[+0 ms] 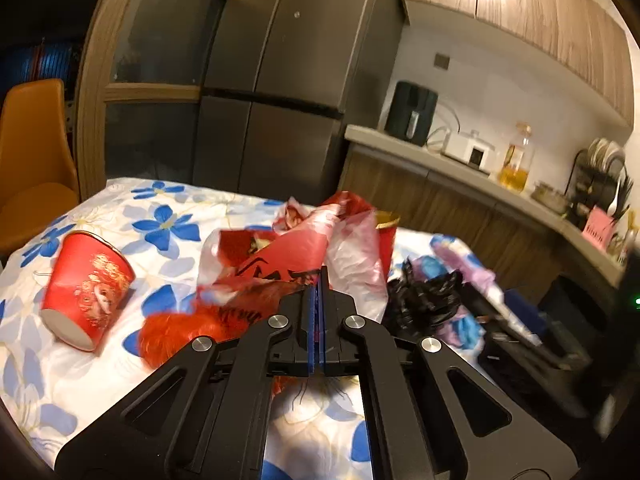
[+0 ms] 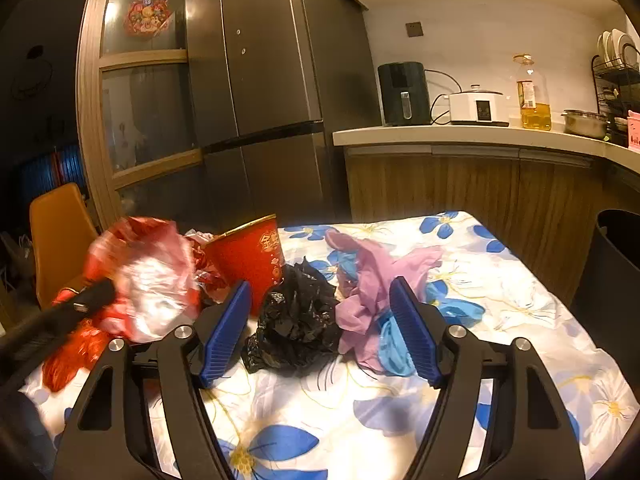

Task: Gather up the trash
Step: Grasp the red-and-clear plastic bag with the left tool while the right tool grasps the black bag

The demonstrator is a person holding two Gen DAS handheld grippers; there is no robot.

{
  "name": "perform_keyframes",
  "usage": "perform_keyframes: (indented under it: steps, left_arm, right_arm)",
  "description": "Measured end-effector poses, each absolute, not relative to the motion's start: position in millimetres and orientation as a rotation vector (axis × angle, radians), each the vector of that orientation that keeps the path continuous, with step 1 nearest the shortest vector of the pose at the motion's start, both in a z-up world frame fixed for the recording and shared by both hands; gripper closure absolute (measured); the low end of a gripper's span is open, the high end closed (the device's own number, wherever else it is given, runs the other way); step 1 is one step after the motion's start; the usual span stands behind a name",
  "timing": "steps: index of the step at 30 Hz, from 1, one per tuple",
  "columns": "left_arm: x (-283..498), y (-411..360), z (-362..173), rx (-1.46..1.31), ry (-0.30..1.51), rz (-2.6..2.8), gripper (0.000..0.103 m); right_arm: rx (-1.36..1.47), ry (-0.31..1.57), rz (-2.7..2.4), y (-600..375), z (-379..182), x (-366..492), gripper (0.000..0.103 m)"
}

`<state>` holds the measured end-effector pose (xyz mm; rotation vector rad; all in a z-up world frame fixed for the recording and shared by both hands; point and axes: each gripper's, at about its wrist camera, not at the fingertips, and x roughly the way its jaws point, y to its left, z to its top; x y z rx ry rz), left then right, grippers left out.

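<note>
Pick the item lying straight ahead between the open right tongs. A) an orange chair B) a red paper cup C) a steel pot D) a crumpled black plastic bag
D: in the right wrist view the crumpled black plastic bag lies on the floral cloth, centred ahead of the open right tongs.

Home kitchen: fridge (image 2: 264, 80), worktop (image 2: 460, 134) bearing air fryer (image 2: 404, 94), cooker (image 2: 478, 108), oil bottle (image 2: 534, 94), and dish rack (image 2: 618, 68) are showing.

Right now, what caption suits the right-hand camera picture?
Open right gripper approaches crumpled black bag on flowered tablecloth.
</note>
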<state>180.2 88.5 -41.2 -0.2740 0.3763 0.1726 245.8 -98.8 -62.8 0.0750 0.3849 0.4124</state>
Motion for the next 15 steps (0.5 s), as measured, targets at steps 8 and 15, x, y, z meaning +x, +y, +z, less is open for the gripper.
perform_keyframes:
  steps: [8,15]
  left_arm:
    - [148,95,-23,-0.32,0.303,0.168,0.103]
    - [138,93,-14,-0.322,0.283,0.171,0.103]
  right_arm:
    - [0.066,0.458,0.438,-85,-73,262,0.058]
    - [0.044,0.459,0.483,-81,-74,257,0.094]
